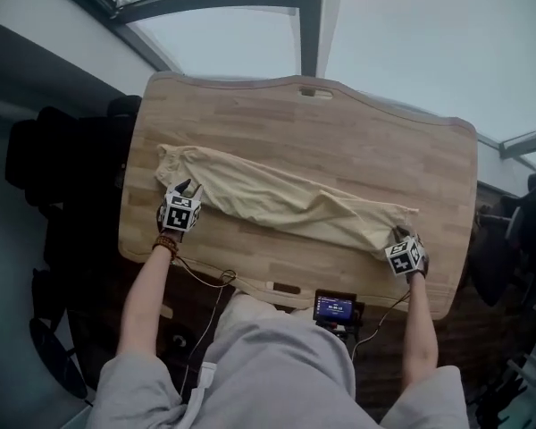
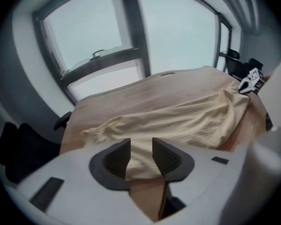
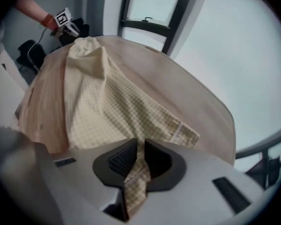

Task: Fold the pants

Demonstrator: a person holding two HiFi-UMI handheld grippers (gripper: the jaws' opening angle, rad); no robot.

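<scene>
Pants [image 1: 286, 206] stretched along the table [image 1: 375, 141]: we judge the step to be securing both ends before the fold.
Our right gripper [image 3: 138, 162] pinches the near edge. Our left gripper [image 2: 141, 154] stands half apart, with cloth just ahead, unpressed. Next, we close it there. Count: one pair, two grippers, one table.

Cream pants [image 1: 286, 206], apparently fine-checked; light wood-grain table [image 1: 384, 150]
</scene>
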